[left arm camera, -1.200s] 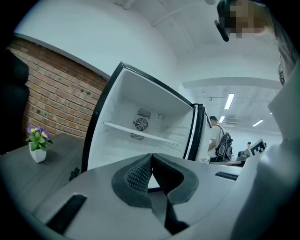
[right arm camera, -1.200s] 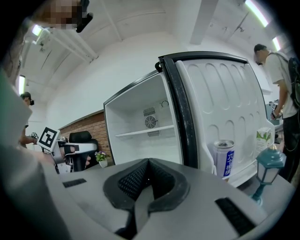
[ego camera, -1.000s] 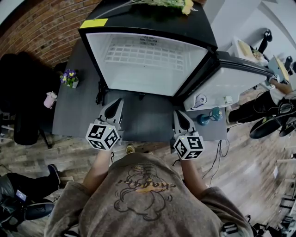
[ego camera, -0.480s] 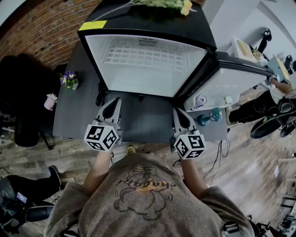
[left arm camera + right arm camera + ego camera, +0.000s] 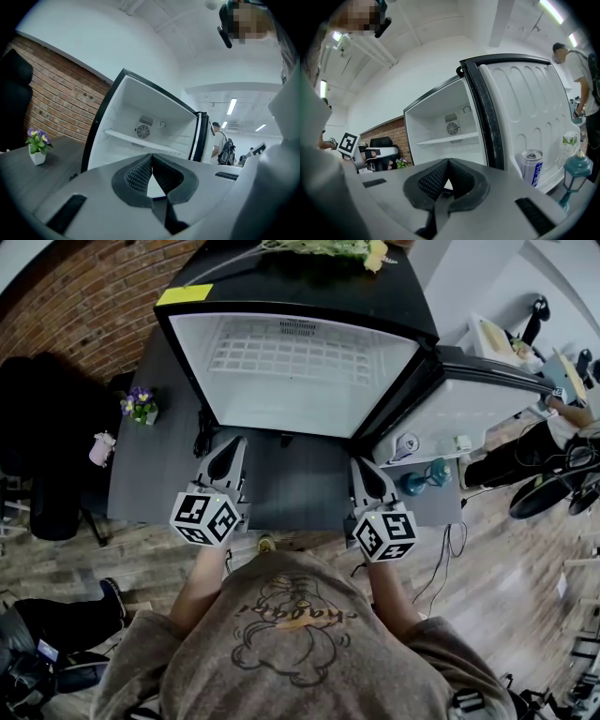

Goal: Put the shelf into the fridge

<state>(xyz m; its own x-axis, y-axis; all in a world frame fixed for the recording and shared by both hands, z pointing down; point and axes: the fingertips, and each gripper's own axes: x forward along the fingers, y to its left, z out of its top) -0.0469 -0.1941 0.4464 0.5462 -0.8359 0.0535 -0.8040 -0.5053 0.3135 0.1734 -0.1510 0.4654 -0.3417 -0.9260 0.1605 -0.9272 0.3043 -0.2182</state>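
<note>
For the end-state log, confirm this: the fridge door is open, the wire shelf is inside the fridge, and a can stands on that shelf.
Wrong on the can: it stands in the pocket of the fridge door, not on the wire shelf, as the right gripper view shows. The door is open and the shelf is inside.

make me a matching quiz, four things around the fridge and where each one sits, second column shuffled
Things:
1. wire shelf
2. drink can
3. potted flower
4. yellow note

Places:
A. on top of the fridge, at a corner
B. inside the fridge, set across it
C. in the open door, low down
D. on the dark table, left of the fridge

Pairs: 1-B, 2-C, 3-D, 4-A
</note>
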